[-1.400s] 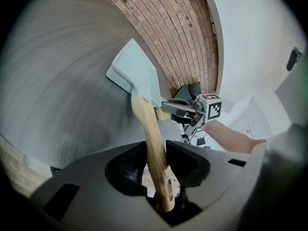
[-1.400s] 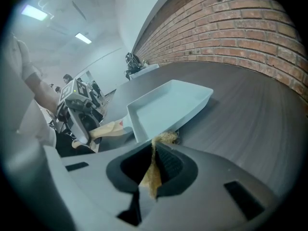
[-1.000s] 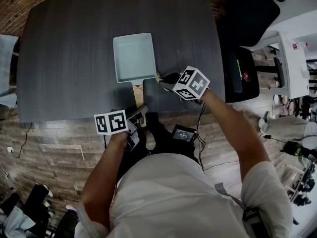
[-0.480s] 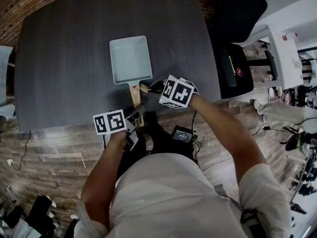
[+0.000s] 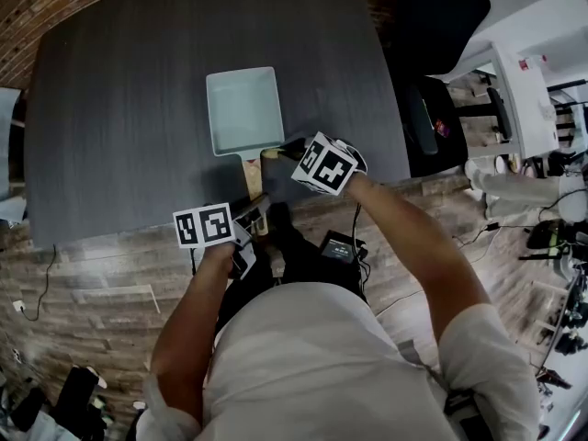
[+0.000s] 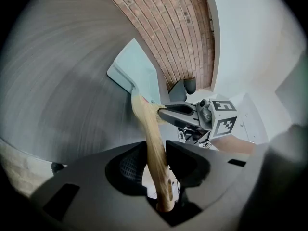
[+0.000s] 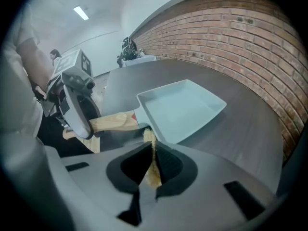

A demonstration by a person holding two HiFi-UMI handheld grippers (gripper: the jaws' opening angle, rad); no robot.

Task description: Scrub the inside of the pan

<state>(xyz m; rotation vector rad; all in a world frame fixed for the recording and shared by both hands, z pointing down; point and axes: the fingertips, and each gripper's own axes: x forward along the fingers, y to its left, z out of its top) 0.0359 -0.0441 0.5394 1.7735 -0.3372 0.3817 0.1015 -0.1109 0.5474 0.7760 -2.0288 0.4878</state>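
A pale blue square pan [image 5: 243, 110] lies on the dark table [image 5: 119, 108], its wooden handle [image 5: 253, 177] pointing toward me. My left gripper [image 5: 255, 213] is shut on the handle's end; in the left gripper view the handle [image 6: 153, 143] runs up between the jaws to the pan [image 6: 137, 76]. My right gripper [image 5: 281, 152] is shut on a thin yellow scrub pad [image 7: 151, 165] and sits at the pan's near right corner, beside the handle's base. The pad's tip stands just outside the pan [image 7: 180, 109] rim. The pan's inside looks bare.
The table's near edge [image 5: 184, 217] runs just under the handle's end. A black office chair [image 5: 441, 127] stands to the right of the table. A black box with cables [image 5: 340, 246] lies on the wooden floor by my legs. A brick wall [image 7: 231, 37] is beyond the table.
My right gripper with the pad has moved left, from off the pan's right side to its near corner by the handle. The left gripper and the pan have stayed put.
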